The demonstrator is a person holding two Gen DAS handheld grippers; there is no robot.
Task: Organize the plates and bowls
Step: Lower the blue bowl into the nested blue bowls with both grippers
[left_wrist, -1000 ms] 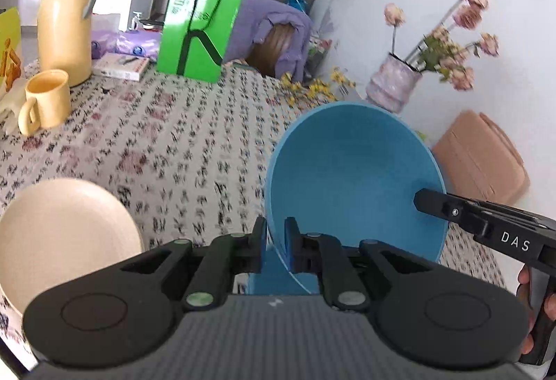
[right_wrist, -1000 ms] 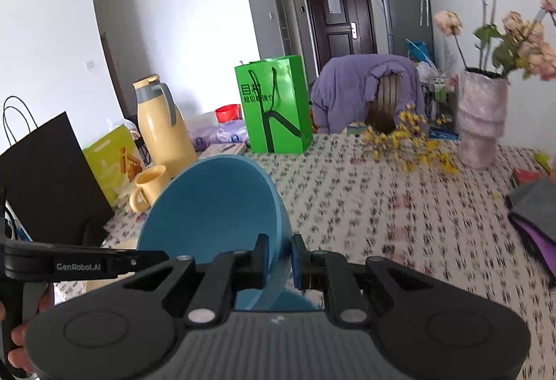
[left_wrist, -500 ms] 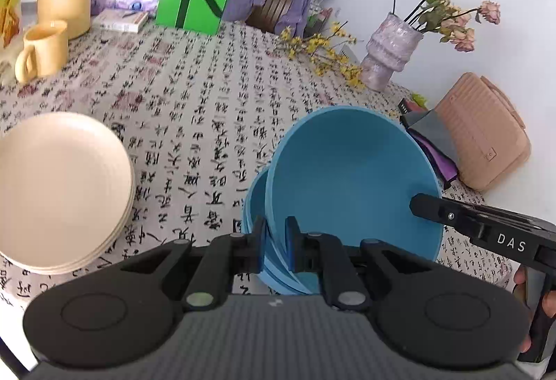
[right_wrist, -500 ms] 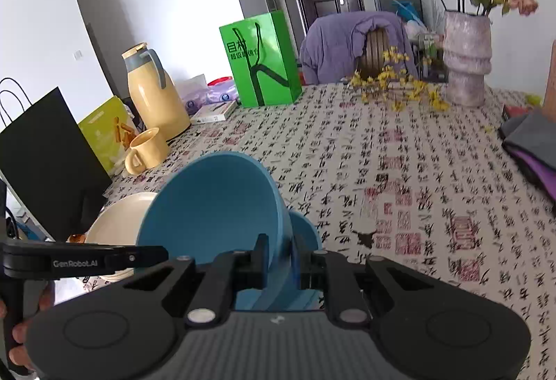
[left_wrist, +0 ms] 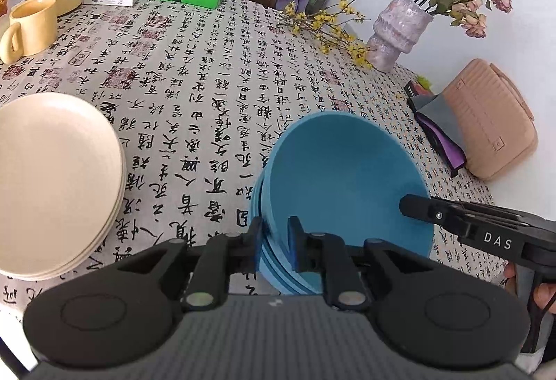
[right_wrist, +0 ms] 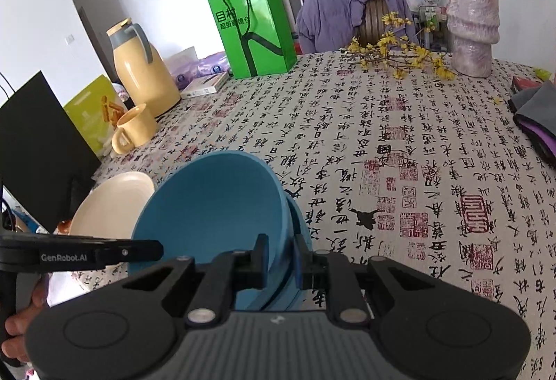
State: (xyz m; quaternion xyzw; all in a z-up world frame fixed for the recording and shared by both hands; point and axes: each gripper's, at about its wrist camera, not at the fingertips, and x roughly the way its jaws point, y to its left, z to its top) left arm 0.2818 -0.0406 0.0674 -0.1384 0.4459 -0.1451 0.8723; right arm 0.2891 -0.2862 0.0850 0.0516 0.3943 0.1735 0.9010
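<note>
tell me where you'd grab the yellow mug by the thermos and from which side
Take the yellow mug by its handle, or pinch the rim wall. It stands upright with its mouth open to the top, near the thermos. The loop handle sticks out toward the near table edge, so coming from that near side looks easiest, fingers closing across the loop. A rim pinch from above would probably work too.

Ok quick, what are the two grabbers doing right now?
Left hand-held gripper: closed on the rim of the top blue bowl.
Right hand-held gripper: closed on the same bowl's opposite rim.
</note>
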